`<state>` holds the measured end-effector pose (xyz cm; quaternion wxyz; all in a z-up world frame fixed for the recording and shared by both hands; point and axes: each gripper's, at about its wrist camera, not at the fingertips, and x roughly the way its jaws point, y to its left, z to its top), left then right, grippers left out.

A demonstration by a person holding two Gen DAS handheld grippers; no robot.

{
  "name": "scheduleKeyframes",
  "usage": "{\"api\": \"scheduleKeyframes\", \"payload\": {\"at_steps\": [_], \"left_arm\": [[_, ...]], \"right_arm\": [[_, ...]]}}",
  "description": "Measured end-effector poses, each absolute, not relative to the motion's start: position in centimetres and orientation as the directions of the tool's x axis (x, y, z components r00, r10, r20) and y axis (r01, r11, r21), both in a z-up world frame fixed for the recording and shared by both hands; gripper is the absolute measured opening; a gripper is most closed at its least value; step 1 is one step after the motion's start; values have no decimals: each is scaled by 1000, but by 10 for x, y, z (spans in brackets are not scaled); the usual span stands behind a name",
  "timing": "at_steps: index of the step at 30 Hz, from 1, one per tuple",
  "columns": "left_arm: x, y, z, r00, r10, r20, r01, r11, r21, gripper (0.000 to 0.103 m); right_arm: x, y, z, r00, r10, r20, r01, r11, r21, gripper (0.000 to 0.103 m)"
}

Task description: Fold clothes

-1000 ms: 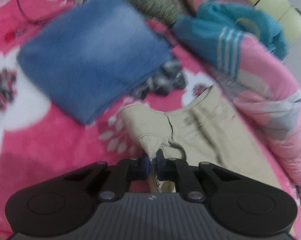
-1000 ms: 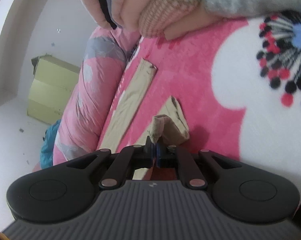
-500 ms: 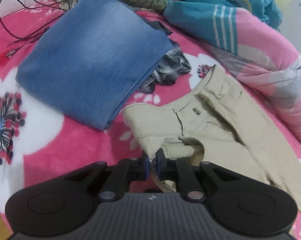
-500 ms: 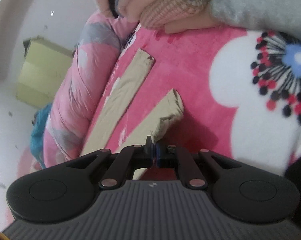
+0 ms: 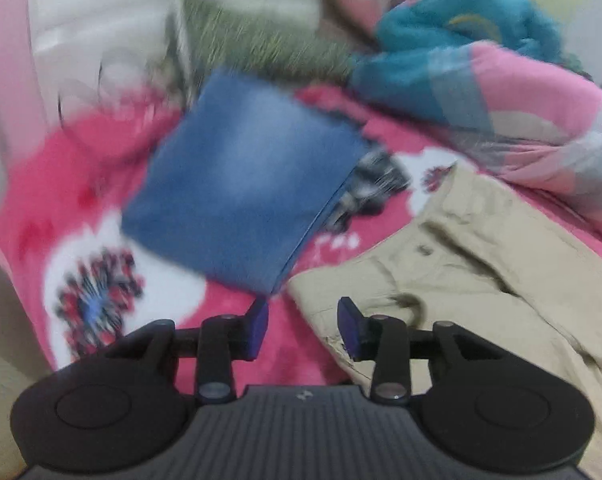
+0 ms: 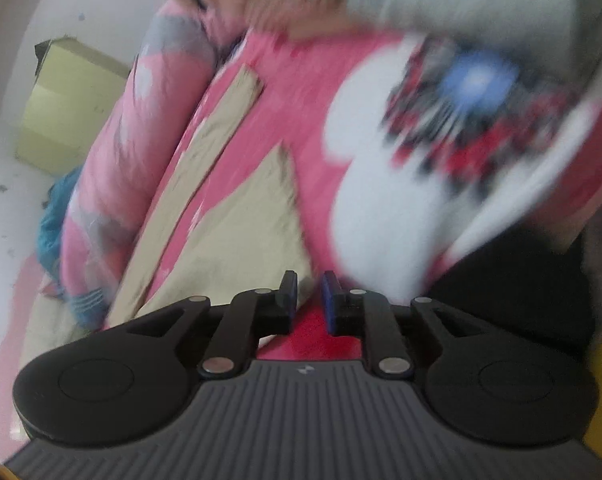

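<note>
Left hand-held gripper (image 5: 303, 326): jaws spread apart and empty, poised just above the waistband corner of the beige cotton trousers (image 5: 461, 280), which lie flat on the pink floral fleece blanket (image 5: 81, 184) covering the bed. The trousers' waistband points toward the folded blue denim jeans (image 5: 241, 196); the jeans rest on the blanket beside the trousers, partly over a crumpled black-and-white checked garment (image 5: 375, 176). A rolled pink patterned quilt (image 5: 541, 128) runs along the far edge of the bed beside the trousers, with a teal fleece garment (image 5: 473, 28) heaped at its end. Right hand-held gripper (image 6: 309, 300): jaws parted by a narrow gap, holding nothing, hovering at the edge of one trouser leg (image 6: 237, 240). Both legs lie flat and diverge on the blanket (image 6: 313, 92), the further leg (image 6: 217, 128) alongside the quilt (image 6: 129, 128). Both views are motion-blurred, so fine detail of the fabrics cannot be made out.
</note>
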<state>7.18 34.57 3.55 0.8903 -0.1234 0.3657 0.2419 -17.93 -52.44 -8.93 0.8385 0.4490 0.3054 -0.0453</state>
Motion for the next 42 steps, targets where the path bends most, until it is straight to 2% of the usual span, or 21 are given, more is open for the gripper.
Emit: {"api": "scheduleKeyframes", "payload": {"at_steps": [3, 4, 7, 9, 12, 15, 17, 19, 23, 26, 29, 35, 39, 42], "left_arm": [[49, 291, 63, 715, 244, -655, -366, 929, -53, 41], [41, 266, 69, 744, 185, -642, -283, 958, -51, 45], [14, 171, 66, 770, -50, -636, 65, 998, 1, 52], [-8, 105, 50, 725, -215, -655, 311, 950, 31, 52], [-35, 18, 12, 601, -399, -693, 583, 812, 38, 52], [-58, -56, -25, 520, -437, -734, 737, 664, 127, 52], [-72, -84, -41, 523, -448, -725, 785, 584, 205, 52], [-81, -102, -52, 536, -455, -712, 803, 536, 262, 52], [-92, -116, -64, 604, -449, -659, 789, 454, 414, 53], [-93, -114, -62, 606, -458, -651, 791, 436, 430, 52], [-94, -106, -52, 618, -448, -646, 780, 450, 434, 47], [-86, -71, -55, 652, -355, -670, 740, 492, 459, 45], [-84, -59, -56, 658, -353, -665, 730, 515, 448, 45], [-84, -61, -59, 683, -350, -640, 712, 512, 480, 44]], "right_arm": [[-186, -538, -75, 842, 149, -518, 327, 624, 710, 14], [-184, -538, -72, 848, 158, -506, 308, 630, 713, 16], [-160, -531, -69, 844, 207, -494, 249, 665, 704, 23], [-136, -526, -70, 832, 246, -497, 217, 681, 700, 25], [-98, -526, -77, 800, 283, -529, 212, 692, 691, 26], [-70, -533, -82, 766, 303, -567, 234, 690, 685, 29], [-55, -536, -83, 750, 297, -592, 252, 699, 670, 33], [-48, -534, -85, 736, 311, -601, 247, 704, 666, 47], [-51, -530, -86, 737, 310, -601, 246, 705, 665, 48], [-73, -527, -80, 757, 315, -572, 226, 697, 681, 48], [-110, -521, -75, 768, 362, -528, 200, 647, 736, 48], [-174, -525, -96, 771, 477, -423, 244, 392, 887, 49], [-179, -527, -115, 756, 465, -460, 324, 345, 881, 51], [-168, -519, -113, 753, 474, -457, 308, 359, 881, 50]]}}
